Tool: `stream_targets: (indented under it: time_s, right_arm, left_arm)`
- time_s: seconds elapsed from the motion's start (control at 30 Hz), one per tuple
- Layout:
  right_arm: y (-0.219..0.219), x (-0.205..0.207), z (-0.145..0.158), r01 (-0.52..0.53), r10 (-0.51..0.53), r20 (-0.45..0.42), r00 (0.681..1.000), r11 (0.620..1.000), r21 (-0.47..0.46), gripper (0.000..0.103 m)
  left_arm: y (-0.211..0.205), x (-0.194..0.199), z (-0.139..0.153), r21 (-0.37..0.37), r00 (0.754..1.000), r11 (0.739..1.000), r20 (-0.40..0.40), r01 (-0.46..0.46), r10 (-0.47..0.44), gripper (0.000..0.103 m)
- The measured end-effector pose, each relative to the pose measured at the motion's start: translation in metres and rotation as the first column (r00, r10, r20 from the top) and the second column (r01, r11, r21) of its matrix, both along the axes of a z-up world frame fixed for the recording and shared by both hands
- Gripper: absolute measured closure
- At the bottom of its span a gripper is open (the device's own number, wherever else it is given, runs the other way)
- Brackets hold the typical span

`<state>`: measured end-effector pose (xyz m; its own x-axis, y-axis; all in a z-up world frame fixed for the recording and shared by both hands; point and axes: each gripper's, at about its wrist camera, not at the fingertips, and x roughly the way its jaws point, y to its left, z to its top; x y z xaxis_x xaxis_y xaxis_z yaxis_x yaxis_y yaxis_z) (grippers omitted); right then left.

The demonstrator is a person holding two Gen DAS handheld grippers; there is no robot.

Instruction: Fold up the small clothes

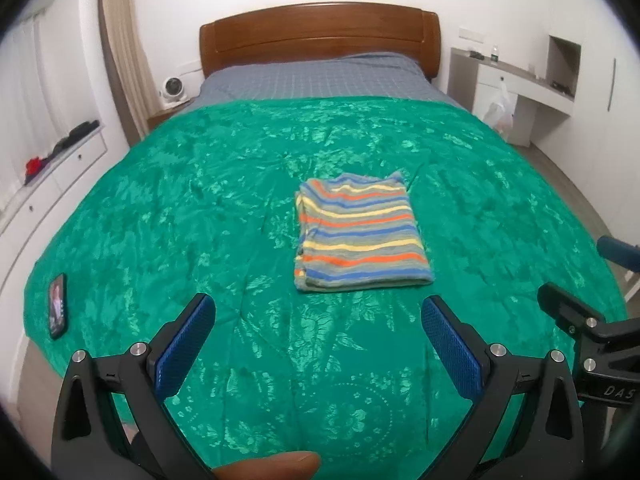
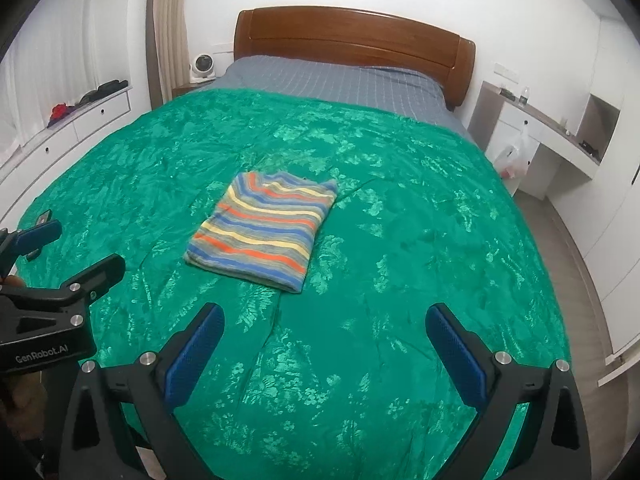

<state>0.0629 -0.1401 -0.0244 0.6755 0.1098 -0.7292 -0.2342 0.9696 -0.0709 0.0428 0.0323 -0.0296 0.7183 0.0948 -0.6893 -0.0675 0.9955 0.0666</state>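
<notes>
Striped shirt [image 1: 362,236] sits folded square mid-bed on the green bedspread [image 1: 160,200]. Left claw [image 1: 318,344] & right claw [image 2: 324,350] both gape empty, held back nearside, prob. finished.

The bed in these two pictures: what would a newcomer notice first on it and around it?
The eye goes first to the shiny green floral bedspread that covers most of the bed, and to the neatly folded striped knit garment lying flat near its middle. Next come the two open grippers with blue pads, the left gripper and the right gripper, both above the near edge and holding nothing. A dark phone lies at the left edge.
</notes>
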Motion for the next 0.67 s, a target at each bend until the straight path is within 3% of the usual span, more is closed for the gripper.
stream_targets:
  time_s: [0.37, 0.67]
  right_arm:
    - [-0.0036, -0.0028, 0.0044, 0.022, -0.022, -0.004, 1.0, 1.0, -0.008, 0.003]
    - [-0.0046, -0.0039, 0.0063, 0.029, -0.029, -0.001, 1.0, 1.0, -0.008, 0.003]
  left_arm:
    - [0.0047, 0.0028, -0.0029, -0.014, 0.999, 1.0, -0.032, -0.025, 0.025, 0.0]
    - [0.0025, -0.0031, 0.0004, -0.011, 0.999, 0.999, -0.008, -0.031, 0.031, 0.0]
